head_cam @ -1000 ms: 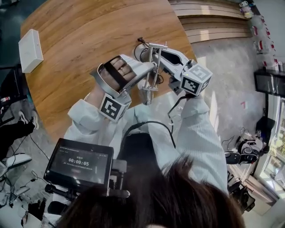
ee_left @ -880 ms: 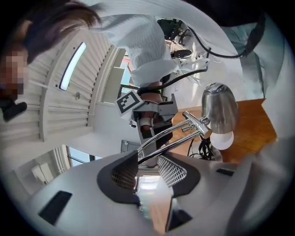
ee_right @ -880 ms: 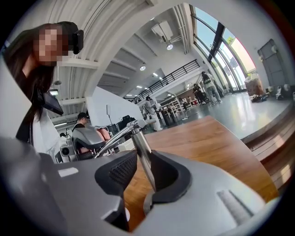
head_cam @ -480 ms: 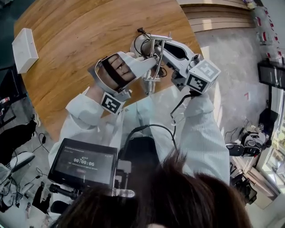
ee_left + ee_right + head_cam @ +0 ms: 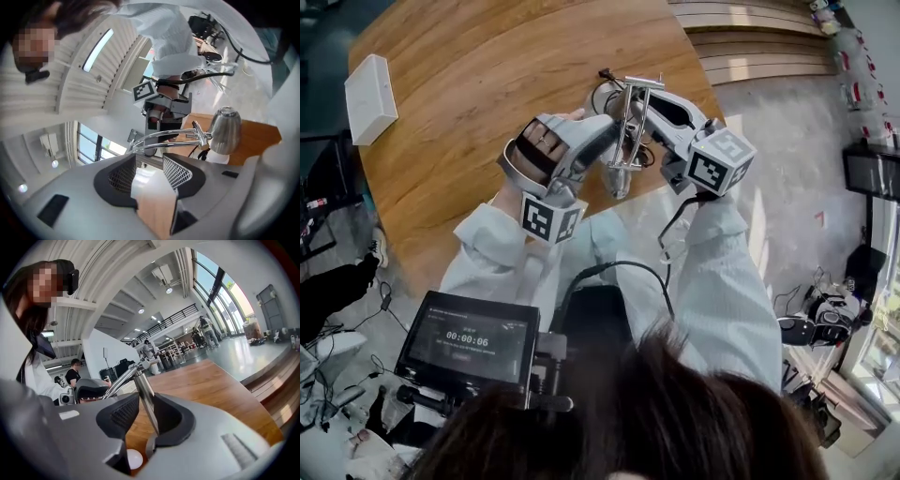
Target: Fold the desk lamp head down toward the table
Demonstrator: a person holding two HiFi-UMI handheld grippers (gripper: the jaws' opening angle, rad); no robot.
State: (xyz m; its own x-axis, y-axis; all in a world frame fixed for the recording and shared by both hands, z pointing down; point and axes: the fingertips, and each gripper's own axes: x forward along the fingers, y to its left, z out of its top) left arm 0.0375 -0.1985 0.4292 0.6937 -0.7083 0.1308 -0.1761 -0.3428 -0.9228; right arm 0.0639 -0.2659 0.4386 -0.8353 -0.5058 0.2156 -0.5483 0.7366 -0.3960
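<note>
A chrome desk lamp stands near the round wooden table's point(image 5: 469, 84) front edge. Its arm point(image 5: 625, 127) reaches toward me and ends in the bell-shaped head point(image 5: 617, 178). In the left gripper view the arm point(image 5: 166, 135) and head point(image 5: 225, 130) lie just past my left gripper point(image 5: 149, 166). Its jaws are opening with nothing between them. From above, the left gripper point(image 5: 605, 134) sits beside the arm on its left. My right gripper point(image 5: 146, 401) is shut on the lamp's upright post point(image 5: 140, 383), with the white base point(image 5: 134, 458) below. It reaches in from the right point(image 5: 630, 98).
A white box point(image 5: 370, 98) lies at the table's far left edge. A tablet with a running timer point(image 5: 469, 342) hangs below my left arm. Wooden steps point(image 5: 750, 42) run behind the table. The lamp's black cable point(image 5: 605, 75) trails by the base.
My left gripper has rolled about its own axis while staying beside the lamp's arm, and its marker cube has swung round. The right gripper and the lamp have hardly moved.
</note>
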